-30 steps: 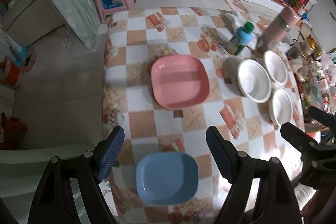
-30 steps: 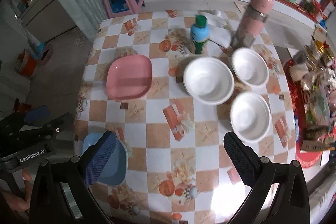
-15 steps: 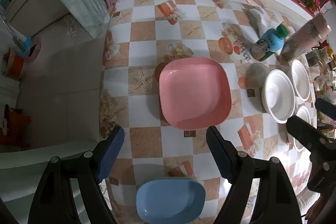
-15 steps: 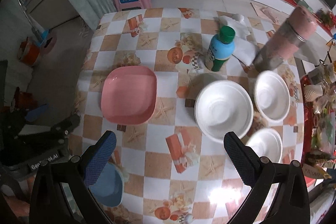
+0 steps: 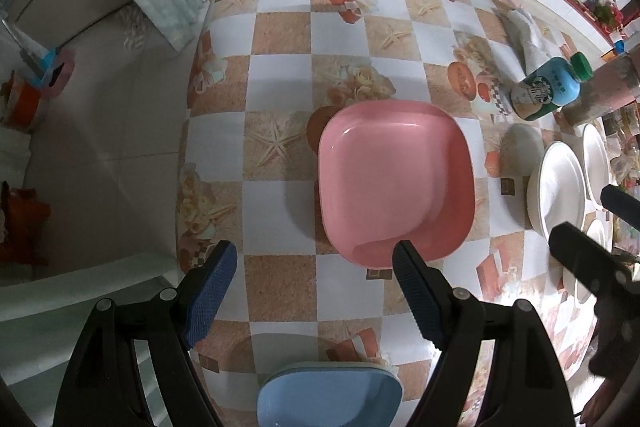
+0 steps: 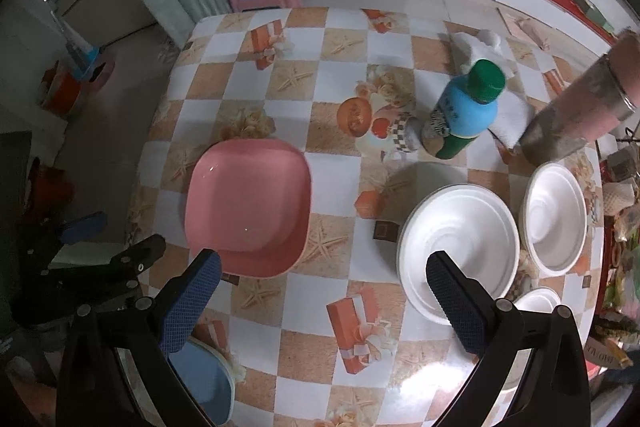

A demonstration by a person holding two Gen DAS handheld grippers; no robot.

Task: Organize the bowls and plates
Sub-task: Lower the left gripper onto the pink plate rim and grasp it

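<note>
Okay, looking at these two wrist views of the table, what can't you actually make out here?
- Blue plate: left wrist view, cut off by the bottom edge; right wrist view, mostly behind the right gripper's finger.
- Smallest white bowl: right wrist view, partly behind the other finger.
- Pink flask: top cut off by the frame edge.
- Bottle label: too small to read.

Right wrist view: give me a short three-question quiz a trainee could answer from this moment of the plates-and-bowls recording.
1. True or false: the pink plate has a white bowl stacked in it.
2. How many white bowls are on the table?
3. Multiple choice: the right gripper is (A) shut on the green-capped bottle, (B) open with nothing between its fingers, (C) shut on the blue plate.

Key:
1. False; the pink plate is empty.
2. Three: a large white bowl, a second white bowl and a small white bowl partly hidden by the gripper.
3. B.
</note>
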